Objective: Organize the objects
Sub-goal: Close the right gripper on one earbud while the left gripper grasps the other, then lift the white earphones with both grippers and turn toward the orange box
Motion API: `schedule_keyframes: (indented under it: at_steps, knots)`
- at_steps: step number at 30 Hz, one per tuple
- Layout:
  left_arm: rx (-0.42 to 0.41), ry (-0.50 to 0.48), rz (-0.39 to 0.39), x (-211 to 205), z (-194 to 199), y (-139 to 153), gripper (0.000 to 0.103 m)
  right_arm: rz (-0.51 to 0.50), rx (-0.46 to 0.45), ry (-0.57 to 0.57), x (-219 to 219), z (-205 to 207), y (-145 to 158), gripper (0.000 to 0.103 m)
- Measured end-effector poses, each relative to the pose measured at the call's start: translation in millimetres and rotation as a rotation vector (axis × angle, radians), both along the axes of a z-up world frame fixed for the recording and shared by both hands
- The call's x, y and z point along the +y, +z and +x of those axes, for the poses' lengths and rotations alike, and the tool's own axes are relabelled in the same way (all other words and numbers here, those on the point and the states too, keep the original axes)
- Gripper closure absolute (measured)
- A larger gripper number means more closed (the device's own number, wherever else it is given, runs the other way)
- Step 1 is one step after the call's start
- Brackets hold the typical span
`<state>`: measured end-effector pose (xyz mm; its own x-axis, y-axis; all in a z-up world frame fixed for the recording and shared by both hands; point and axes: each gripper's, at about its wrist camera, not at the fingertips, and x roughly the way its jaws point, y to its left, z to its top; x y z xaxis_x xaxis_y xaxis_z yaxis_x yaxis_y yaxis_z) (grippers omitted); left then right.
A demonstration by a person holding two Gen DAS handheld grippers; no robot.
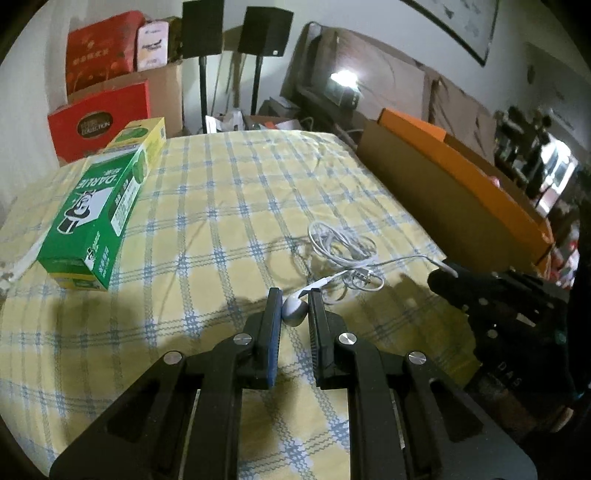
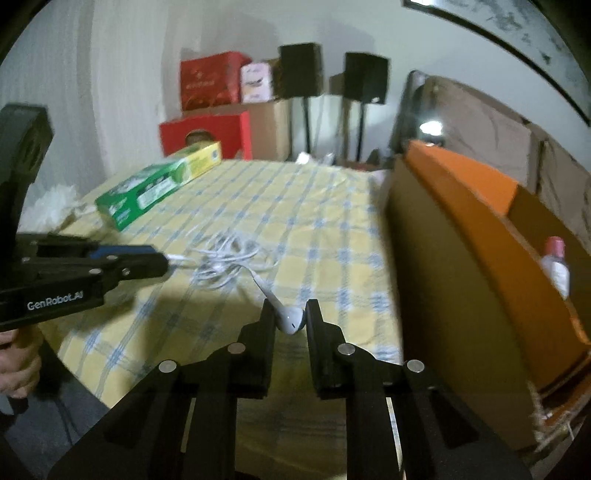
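Note:
White wired earphones lie in a tangle (image 1: 345,254) (image 2: 225,260) on the yellow-and-blue checked cloth (image 1: 236,206) (image 2: 303,225). My left gripper (image 1: 295,301) is shut on one earbud (image 1: 294,312), its cable running back to the tangle. My right gripper (image 2: 288,310) is shut on the other earbud (image 2: 290,319). In the left wrist view the right gripper (image 1: 448,275) comes in from the right edge. The left gripper (image 2: 162,264) reaches in from the left in the right wrist view, held by a hand (image 2: 16,365).
A green toothpaste box (image 1: 92,218) (image 2: 147,192) lies at the cloth's left side. An open cardboard box with an orange lining (image 1: 461,184) (image 2: 480,229) stands along the right edge, a small bottle (image 2: 556,266) inside it. Red boxes (image 1: 99,118) and black speakers (image 1: 264,31) stand behind.

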<state>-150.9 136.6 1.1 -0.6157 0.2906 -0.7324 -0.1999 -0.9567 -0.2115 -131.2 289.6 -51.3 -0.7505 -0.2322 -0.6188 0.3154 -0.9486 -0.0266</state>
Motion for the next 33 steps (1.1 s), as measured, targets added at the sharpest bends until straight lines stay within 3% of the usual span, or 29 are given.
schedule_keyframes:
  at_steps: [2,13,33]
  knots:
    - [0.003,0.005,0.033,-1.2,0.7,2.4,0.09,-0.039,-0.001,0.001,4.5,1.4,6.0,0.088]
    - [0.067,-0.001,0.006,13.9,10.1,24.9,0.09,-0.133,-0.063,-0.009,14.8,1.1,15.3,0.088]
    - [0.175,0.025,-0.039,31.0,26.6,67.7,0.091,-0.189,0.035,0.012,20.5,27.6,58.9,0.088]
